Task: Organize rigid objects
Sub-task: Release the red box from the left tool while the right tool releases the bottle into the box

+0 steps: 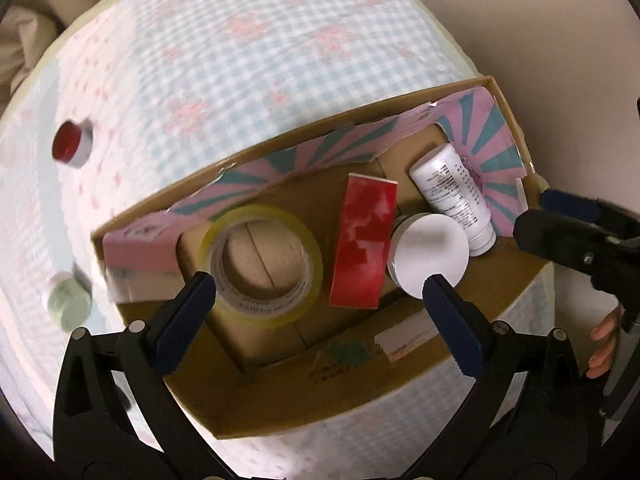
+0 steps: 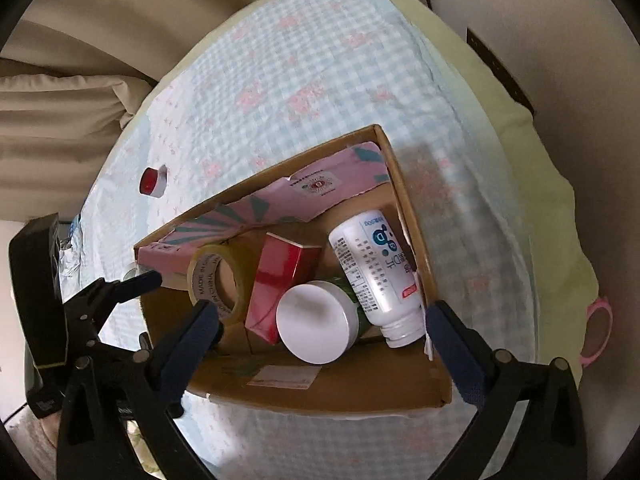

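An open cardboard box (image 1: 400, 380) (image 2: 320, 390) lies on a checked cloth. In it are a roll of clear tape (image 1: 262, 264) (image 2: 220, 276), a red box (image 1: 366, 240) (image 2: 280, 280), a white-lidded jar (image 1: 430, 254) (image 2: 316, 326) and a white bottle (image 1: 452, 196) (image 2: 372, 268). My left gripper (image 1: 320, 296) is open and empty above the box's near wall. My right gripper (image 2: 322, 328) is open and empty over the box; it also shows in the left wrist view (image 1: 568, 216). A red-capped jar (image 1: 70, 144) (image 2: 153, 181) and a pale green-capped one (image 1: 68, 300) lie on the cloth left of the box.
A pink and teal printed liner (image 1: 480, 148) (image 2: 320, 188) folds along the box's far wall. The cloth-covered bed (image 1: 240, 40) (image 2: 320, 60) stretches beyond. A pink ring (image 2: 598, 332) hangs at the right edge. A beige pillow (image 2: 60, 112) lies at the left.
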Tool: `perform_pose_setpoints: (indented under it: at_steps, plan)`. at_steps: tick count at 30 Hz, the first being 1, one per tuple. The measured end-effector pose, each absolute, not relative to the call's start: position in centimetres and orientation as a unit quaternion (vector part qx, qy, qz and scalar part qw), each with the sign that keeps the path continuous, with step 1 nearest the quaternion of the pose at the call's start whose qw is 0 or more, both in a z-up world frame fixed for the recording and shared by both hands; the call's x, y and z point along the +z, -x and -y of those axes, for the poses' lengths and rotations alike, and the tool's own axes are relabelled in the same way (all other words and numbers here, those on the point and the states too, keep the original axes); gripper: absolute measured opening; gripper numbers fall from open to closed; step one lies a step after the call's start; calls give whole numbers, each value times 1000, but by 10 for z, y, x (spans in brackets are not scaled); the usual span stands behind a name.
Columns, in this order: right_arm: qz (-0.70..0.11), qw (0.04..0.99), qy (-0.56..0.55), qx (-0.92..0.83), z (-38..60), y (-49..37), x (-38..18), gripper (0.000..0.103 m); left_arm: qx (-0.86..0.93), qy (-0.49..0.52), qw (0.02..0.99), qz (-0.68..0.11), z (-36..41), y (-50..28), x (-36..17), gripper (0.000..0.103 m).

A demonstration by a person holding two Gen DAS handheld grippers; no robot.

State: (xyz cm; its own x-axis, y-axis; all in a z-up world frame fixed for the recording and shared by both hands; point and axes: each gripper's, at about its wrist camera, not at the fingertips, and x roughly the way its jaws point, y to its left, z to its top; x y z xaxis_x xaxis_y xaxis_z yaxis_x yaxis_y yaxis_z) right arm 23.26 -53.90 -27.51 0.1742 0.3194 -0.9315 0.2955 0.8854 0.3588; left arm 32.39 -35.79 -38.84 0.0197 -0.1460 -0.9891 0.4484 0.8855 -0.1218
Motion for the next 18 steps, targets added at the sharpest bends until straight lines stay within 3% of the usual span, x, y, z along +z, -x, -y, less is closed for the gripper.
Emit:
perform_pose_setpoints:
  at_steps: [18]
  plan:
    - [-630, 743, -226, -8, 520, -219, -239, 103, -204, -90, 742, -632, 331, -288, -317, 103]
